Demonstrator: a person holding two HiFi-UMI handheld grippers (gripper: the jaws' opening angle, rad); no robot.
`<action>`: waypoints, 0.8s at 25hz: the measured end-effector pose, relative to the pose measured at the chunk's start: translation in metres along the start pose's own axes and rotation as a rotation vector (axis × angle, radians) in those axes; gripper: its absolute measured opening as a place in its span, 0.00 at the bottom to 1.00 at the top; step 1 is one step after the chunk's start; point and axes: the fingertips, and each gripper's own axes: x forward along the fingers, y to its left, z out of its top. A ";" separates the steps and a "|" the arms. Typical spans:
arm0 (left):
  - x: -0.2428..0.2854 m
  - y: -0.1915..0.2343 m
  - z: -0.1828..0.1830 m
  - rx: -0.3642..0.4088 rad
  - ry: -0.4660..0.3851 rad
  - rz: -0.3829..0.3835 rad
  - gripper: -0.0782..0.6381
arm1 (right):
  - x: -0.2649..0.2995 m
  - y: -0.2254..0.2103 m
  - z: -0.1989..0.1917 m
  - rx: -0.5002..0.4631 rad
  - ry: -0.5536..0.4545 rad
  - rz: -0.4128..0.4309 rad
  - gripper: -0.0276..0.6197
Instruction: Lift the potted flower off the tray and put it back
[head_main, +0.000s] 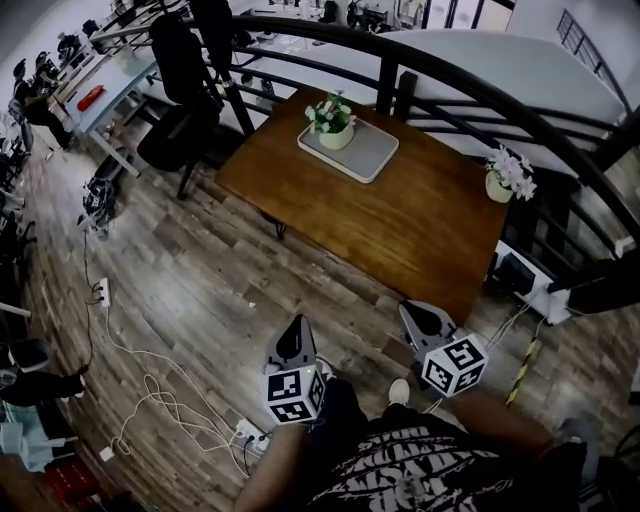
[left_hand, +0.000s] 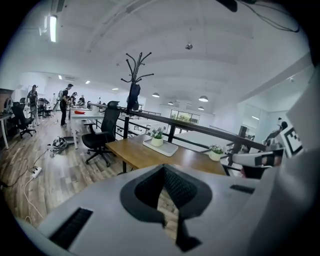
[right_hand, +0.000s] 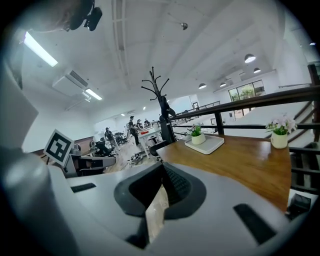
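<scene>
Quick tally, head view: two flower pots are counted, a potted flower (head_main: 333, 120) at 12 o'clock and a second potted flower (head_main: 508, 175) at 2. One tray (head_main: 372, 160) and one wooden table (head_main: 400, 230) are seen. Two grippers: left gripper (head_main: 297, 320) around 6, right gripper (head_main: 417, 312) at 4. One coat rack (left_hand: 134, 75) is spotted, plus two floor sockets: power strip (head_main: 103, 292) at 9, another power strip (head_main: 248, 432) at 7.

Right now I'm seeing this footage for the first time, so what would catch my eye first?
A potted flower on a pale tray at the far end of the wooden table stands out first; a second potted flower sits at its right edge. Nearest the camera, the left tool and right tool are shut and empty, short of the table.
</scene>
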 end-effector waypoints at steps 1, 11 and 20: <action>0.002 0.005 0.002 0.000 0.000 -0.006 0.12 | 0.006 0.003 0.000 -0.004 0.002 -0.001 0.04; 0.008 0.043 0.038 0.041 -0.030 -0.103 0.12 | 0.046 0.044 0.029 -0.031 -0.055 -0.057 0.04; 0.009 0.069 0.061 0.042 -0.068 -0.176 0.12 | 0.052 0.071 0.045 -0.058 -0.079 -0.114 0.04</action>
